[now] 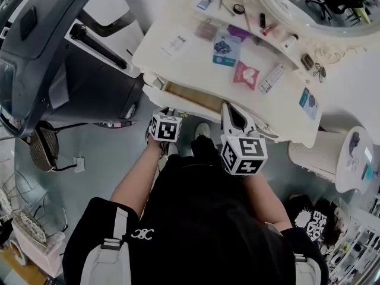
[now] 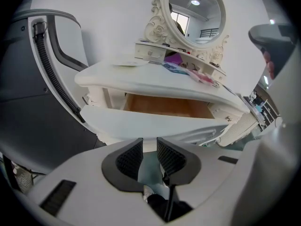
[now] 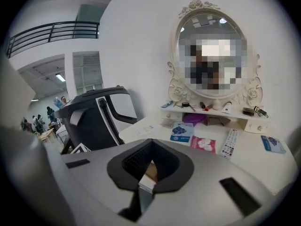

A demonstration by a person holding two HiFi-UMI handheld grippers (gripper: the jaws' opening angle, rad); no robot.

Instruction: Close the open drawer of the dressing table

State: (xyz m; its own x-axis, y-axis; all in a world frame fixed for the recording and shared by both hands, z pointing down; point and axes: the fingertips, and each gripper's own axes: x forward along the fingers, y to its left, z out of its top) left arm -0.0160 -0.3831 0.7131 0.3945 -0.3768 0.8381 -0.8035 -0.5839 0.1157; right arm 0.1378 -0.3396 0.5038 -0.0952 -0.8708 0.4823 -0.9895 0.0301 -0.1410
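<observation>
The cream dressing table (image 1: 196, 61) stands ahead, its drawer (image 1: 185, 97) pulled out and showing a bare wooden bottom. In the left gripper view the drawer's white front (image 2: 155, 122) lies just beyond my left gripper (image 2: 149, 146), whose jaws stand a narrow gap apart with nothing between them. My left gripper (image 1: 168, 113) sits close before the drawer front. My right gripper (image 1: 229, 110) is higher, at the table's front edge right of the drawer. In its own view the right gripper (image 3: 151, 144) is shut and empty, looking over the tabletop (image 3: 244, 157).
A large dark chair (image 1: 53, 58) fills the left. On the tabletop lie a remote (image 1: 272, 78), a pink packet (image 1: 245, 74) and a blue packet (image 1: 227, 49) below an oval mirror (image 1: 309, 5). A white ribbed bin (image 1: 317, 150) stands right.
</observation>
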